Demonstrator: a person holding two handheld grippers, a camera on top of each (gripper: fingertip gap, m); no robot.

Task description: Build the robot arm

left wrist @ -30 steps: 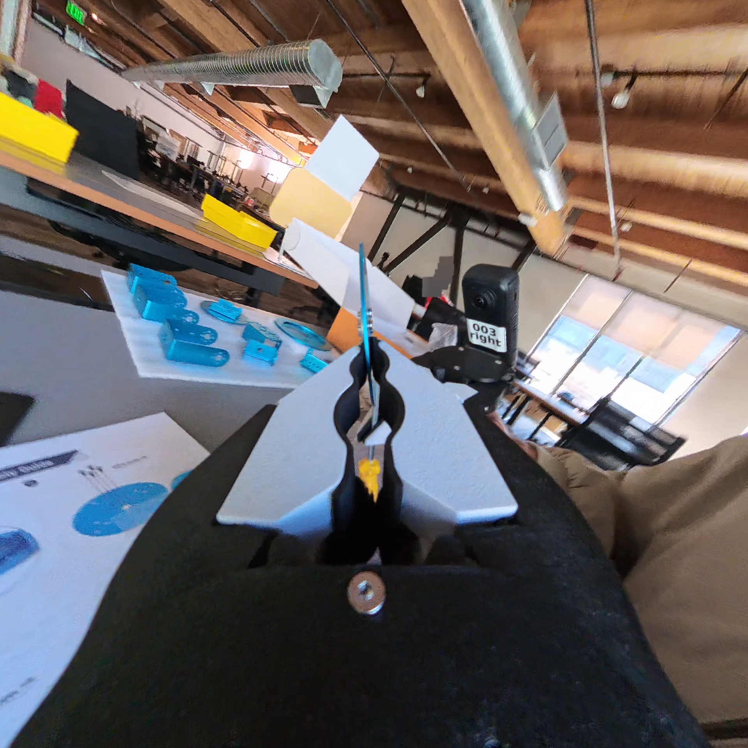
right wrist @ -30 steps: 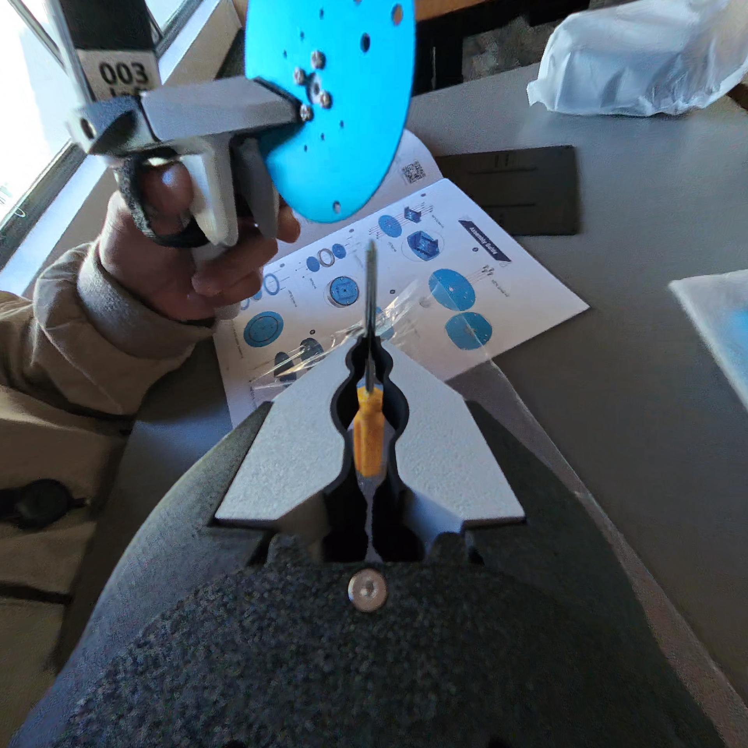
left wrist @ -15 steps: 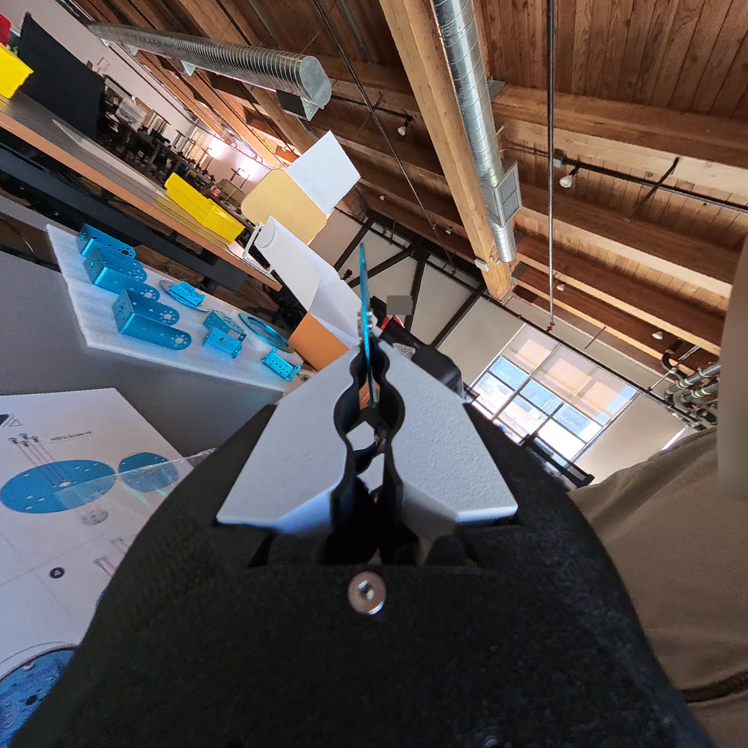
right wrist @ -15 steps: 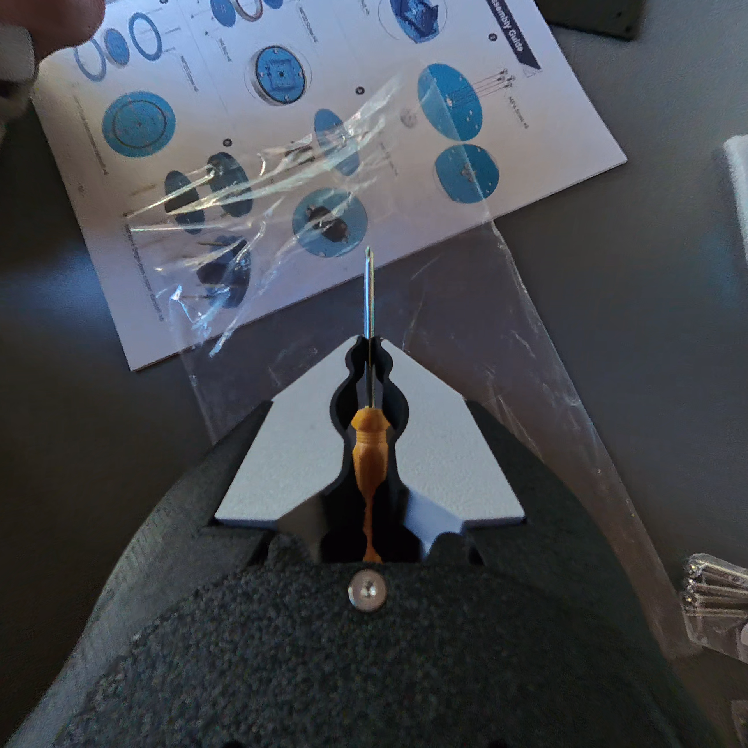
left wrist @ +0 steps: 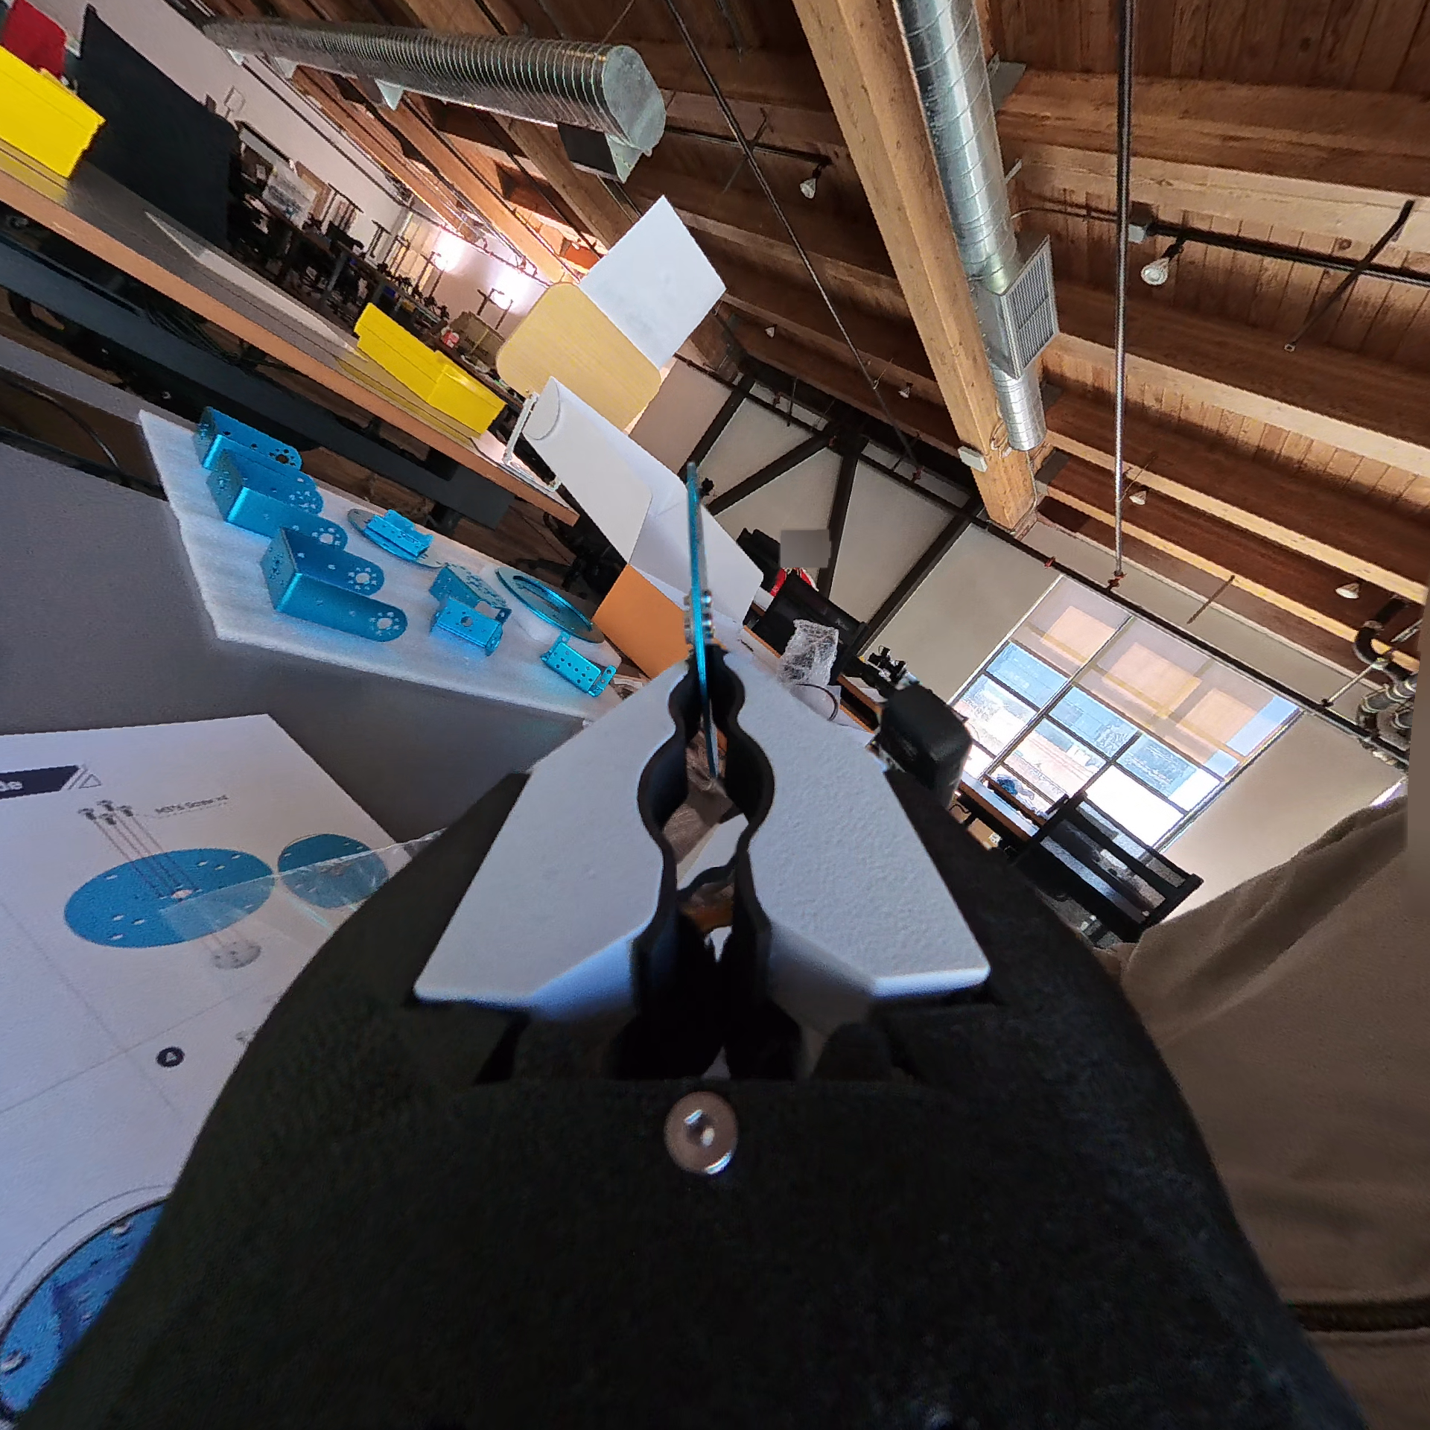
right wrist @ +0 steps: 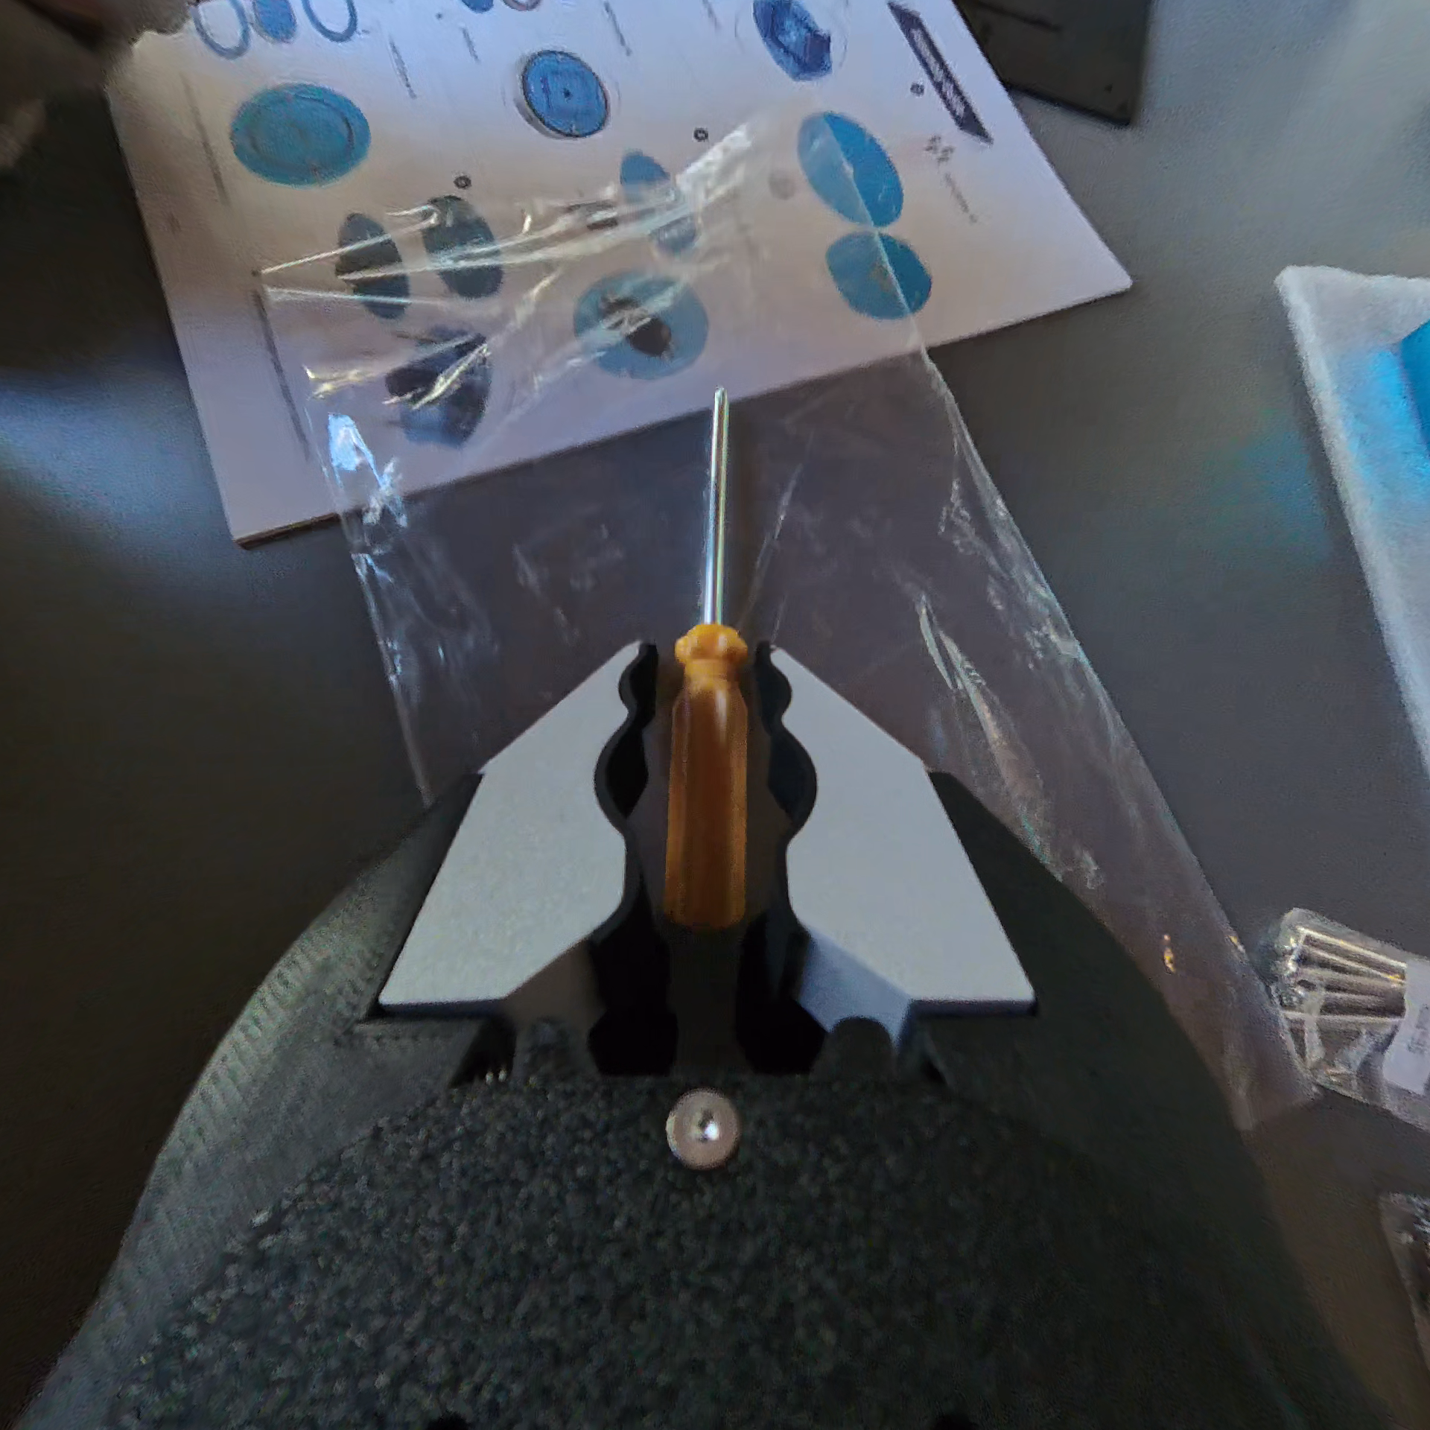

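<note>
My left gripper (left wrist: 706,667) is shut on a blue round metal plate (left wrist: 699,588), seen edge-on and held upright in the air. My right gripper (right wrist: 708,650) is open and low over the grey table. An orange-handled screwdriver (right wrist: 706,789) lies between its parted jaws, with a gap showing on both sides of the handle. The thin metal shaft (right wrist: 718,503) points forward over a clear plastic bag (right wrist: 890,619) towards a printed instruction sheet (right wrist: 542,193). The sheet also shows in the left wrist view (left wrist: 116,890).
A white foam sheet (left wrist: 371,650) carries several blue metal brackets (left wrist: 309,573). A bag of screws (right wrist: 1339,998) lies to the right, with more white foam (right wrist: 1362,402) beyond it. A dark flat plate (right wrist: 1083,54) lies behind the sheet. A person's tan sleeve (left wrist: 1277,1083) is at right. Across from one pair of fingers to the other is roughly 20 cm.
My right gripper has swung away from the blue plate, come down over the table and opened; the screwdriver handle now lies loose between its jaws. My left gripper still holds the plate.
</note>
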